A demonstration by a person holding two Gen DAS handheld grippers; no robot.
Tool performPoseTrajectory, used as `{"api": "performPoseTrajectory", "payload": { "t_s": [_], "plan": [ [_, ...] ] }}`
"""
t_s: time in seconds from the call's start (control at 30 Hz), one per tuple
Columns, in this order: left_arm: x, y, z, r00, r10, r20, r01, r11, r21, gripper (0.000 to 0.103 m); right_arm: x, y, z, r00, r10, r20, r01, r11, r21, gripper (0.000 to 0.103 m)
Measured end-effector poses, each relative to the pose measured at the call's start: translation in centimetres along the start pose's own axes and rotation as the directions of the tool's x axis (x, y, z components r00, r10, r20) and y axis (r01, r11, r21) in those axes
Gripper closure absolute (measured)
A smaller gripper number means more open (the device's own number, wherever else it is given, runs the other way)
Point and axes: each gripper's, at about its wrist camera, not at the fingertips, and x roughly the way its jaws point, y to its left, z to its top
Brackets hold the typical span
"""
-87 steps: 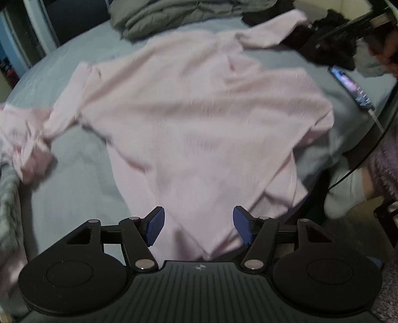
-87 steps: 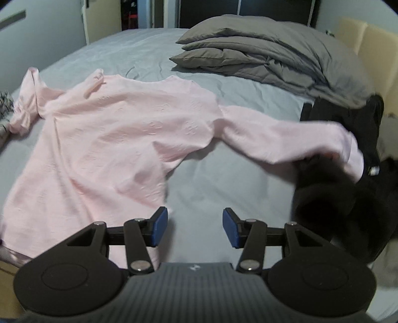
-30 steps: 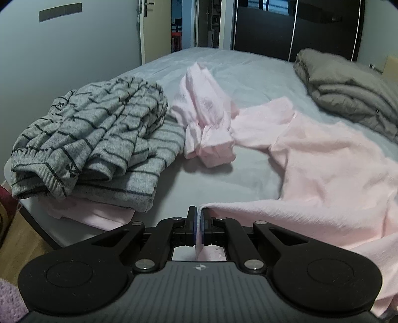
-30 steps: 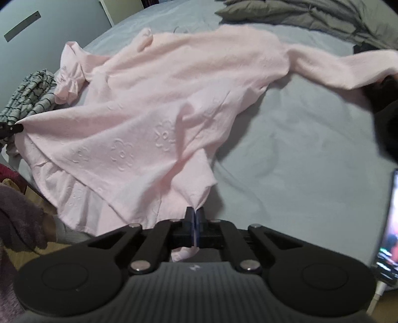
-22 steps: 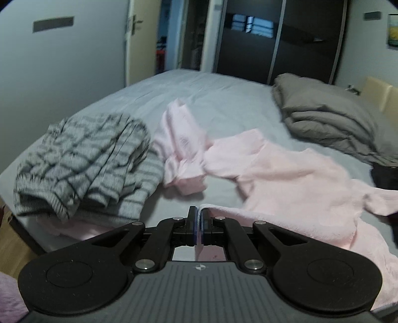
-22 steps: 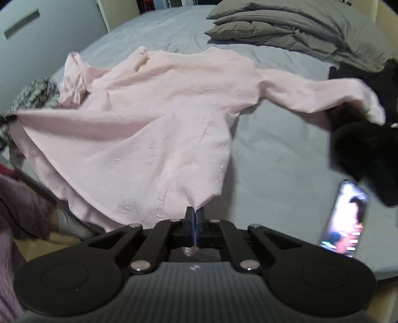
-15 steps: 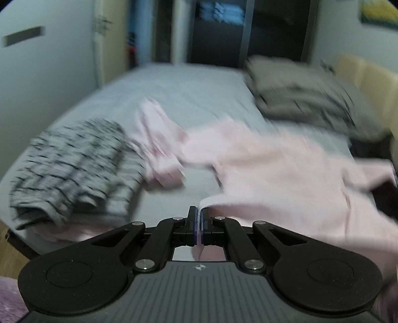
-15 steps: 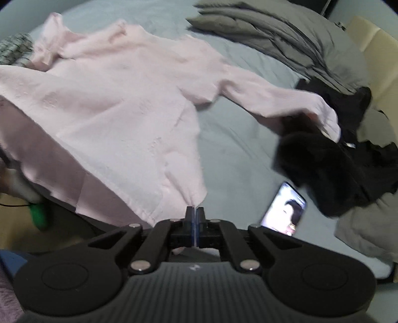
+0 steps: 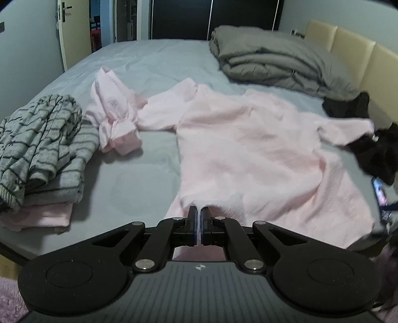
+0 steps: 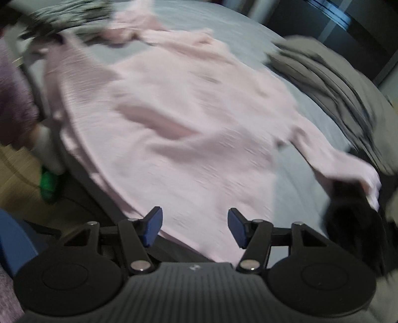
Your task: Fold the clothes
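My right wrist view is smeared by motion: the top (image 10: 189, 129) shows as a pale pink wash, its surface pattern unreadable. The striped clothes (image 10: 72, 12) at the upper left edge are a streaked patch cut by the frame. A green thing (image 10: 48, 186) beside the bed's edge is too blurred for me to name. The dark clothes (image 10: 353, 218) at the right are a black smudge without shape.

In my left wrist view, the left tool (image 9: 198, 224) hides the hem it pinches, and the top's (image 9: 248, 154) lower edge drops behind the tool's body. The phone (image 9: 379, 196) at the right edge is partly cut off, its screen unreadable.
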Motion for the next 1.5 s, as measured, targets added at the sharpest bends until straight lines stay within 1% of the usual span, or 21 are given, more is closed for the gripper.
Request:
{"api": "performPoseTrajectory", "payload": {
  "t_s": [0.1,0.17,0.27,0.33,0.4,0.53,0.6,0.7,0.77,0.8,0.87,0.9,1.0,1.1,1.2,1.3,1.43,1.5],
  "plan": [
    [-0.2,0.3,0.8,1.0,-0.008,0.02,0.008,1.0,-0.028,0.102,1.5,2.7,0.9,0.999,0.042,0.013,-0.041,0.998,-0.056,0.04],
    [-0.2,0.6,1.3,1.0,-0.013,0.025,0.015,0.998,-0.056,0.102,3.3,4.2,1.2,0.998,0.059,0.007,-0.058,0.994,-0.095,0.04],
    [0.0,1.1,2.1,0.999,-0.03,0.03,0.033,0.994,-0.102,0.102,4.8,6.0,1.1,0.998,0.057,0.009,-0.054,0.984,-0.169,0.04],
    [0.2,1.2,2.6,0.999,-0.038,0.036,0.042,0.993,-0.109,0.102,5.5,6.4,1.2,0.999,0.029,0.013,-0.026,0.981,-0.194,0.04],
    [0.6,1.2,3.1,0.999,-0.039,0.038,0.043,0.994,-0.105,0.102,6.6,6.1,1.1,0.999,-0.037,-0.001,0.036,0.977,-0.21,0.041],
    [1.7,1.3,4.0,0.999,-0.028,0.035,0.031,0.995,-0.094,0.102,7.5,3.5,1.0,0.989,-0.144,-0.033,0.137,0.978,-0.155,0.042],
    [2.3,1.5,4.0,1.0,-0.009,0.024,0.011,0.997,-0.082,0.102,7.6,1.6,1.0,0.983,-0.176,-0.059,0.17,0.981,-0.09,0.059],
    [3.3,1.8,3.8,1.0,0.005,-0.002,-0.005,0.998,-0.069,0.102,7.8,-1.2,0.4,0.973,-0.208,-0.104,0.207,0.978,-0.026,0.06],
    [3.9,2.0,3.4,1.0,0.002,-0.027,-0.004,0.998,-0.062,0.102,7.8,-2.8,-0.1,0.964,-0.233,-0.125,0.233,0.972,-0.016,0.062],
    [4.1,2.1,3.2,0.999,0.0,-0.038,-0.002,0.998,-0.057,0.102,7.7,-3.6,-0.4,0.964,-0.23,-0.134,0.233,0.972,0.006,0.064],
    [4.7,2.2,2.4,0.998,-0.011,-0.064,0.008,0.999,-0.044,0.102,7.6,-5.2,-0.9,0.963,-0.222,-0.151,0.233,0.971,0.054,0.074],
    [5.0,2.2,2.1,0.997,-0.017,-0.077,0.014,0.999,-0.037,0.102,7.6,-5.9,-1.2,0.97,-0.192,-0.149,0.208,0.973,0.101,0.077],
    [5.6,2.1,1.2,0.995,-0.002,-0.1,0.0,1.0,-0.02,0.102,7.3,-8.0,-1.9,0.986,-0.102,-0.135,0.132,0.962,0.239,0.084],
    [6.1,2.0,1.2,0.995,0.002,-0.096,-0.003,1.0,-0.012,0.102,7.2,-9.1,-1.9,0.99,-0.091,-0.104,0.117,0.95,0.291,0.09],
    [6.2,1.4,2.0,0.999,0.024,-0.04,-0.023,1.0,0.018,0.102,6.9,-10.4,-1.6,0.993,-0.107,-0.055,0.12,0.929,0.349,0.091],
    [6.8,0.8,2.5,0.999,0.04,0.007,-0.041,0.998,0.04,0.102,6.7,-11.5,-1.1,0.99,-0.14,-0.002,0.129,0.909,0.397,0.09],
    [8.0,0.4,3.4,0.998,0.059,0.03,-0.06,0.997,0.039,0.102,6.7,-12.9,-0.2,0.983,-0.179,0.043,0.146,0.901,0.409,0.09],
    [8.4,0.4,3.9,0.997,0.056,0.047,-0.057,0.998,0.032,0.102,6.7,-13.7,0.2,0.978,-0.199,0.056,0.158,0.896,0.414,0.09]
  ]
}}
